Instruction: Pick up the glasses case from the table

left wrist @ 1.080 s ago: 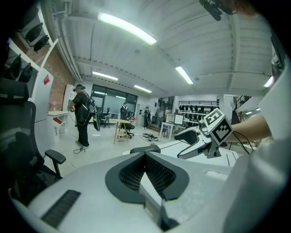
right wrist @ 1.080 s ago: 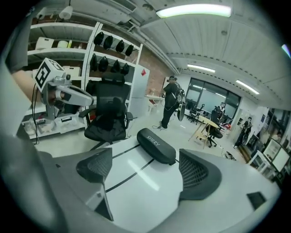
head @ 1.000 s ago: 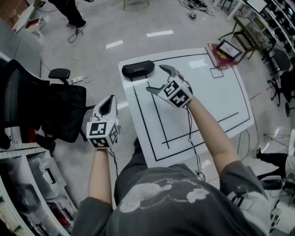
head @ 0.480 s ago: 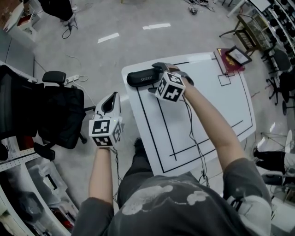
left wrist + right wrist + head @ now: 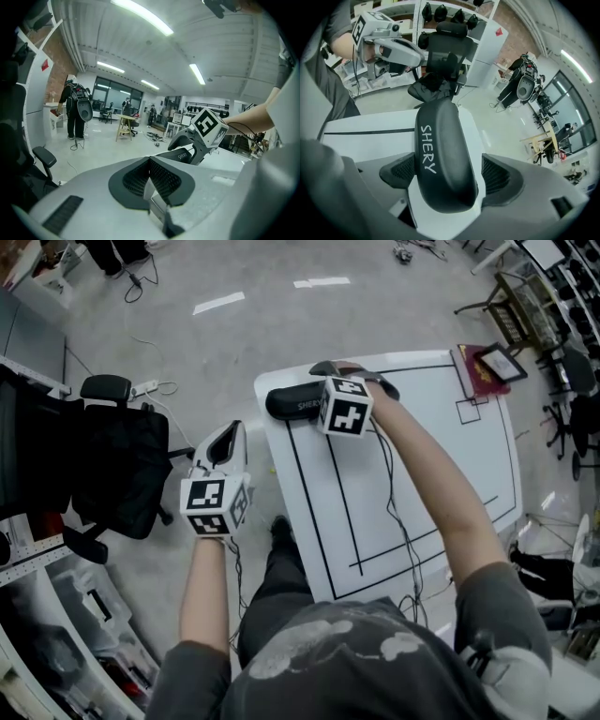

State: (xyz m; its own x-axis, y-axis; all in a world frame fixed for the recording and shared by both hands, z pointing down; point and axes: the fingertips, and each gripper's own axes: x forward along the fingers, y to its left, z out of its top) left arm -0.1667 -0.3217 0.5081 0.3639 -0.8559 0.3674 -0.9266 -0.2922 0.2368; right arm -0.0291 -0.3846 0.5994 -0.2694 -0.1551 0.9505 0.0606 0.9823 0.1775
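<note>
The black glasses case (image 5: 292,402), lettered SHERY, lies at the far left corner of the white table (image 5: 422,456). My right gripper (image 5: 315,393) is at the case, open, with one jaw on either side of it. In the right gripper view the case (image 5: 443,154) fills the space between the ribbed pads (image 5: 497,174), with a small gap on the right side. My left gripper (image 5: 225,434) hangs off the table's left edge over the floor, shut and empty. From the left gripper view its own pads (image 5: 151,176) meet, and the case (image 5: 180,154) shows beyond them.
A black office chair (image 5: 112,465) stands left of the table. A red book and a framed picture (image 5: 487,367) lie at the table's far right corner. Black lines (image 5: 342,493) mark the tabletop. Shelving (image 5: 56,634) runs along the lower left.
My right gripper has moved left across the table to the case and now straddles it. The left gripper has barely shifted.
</note>
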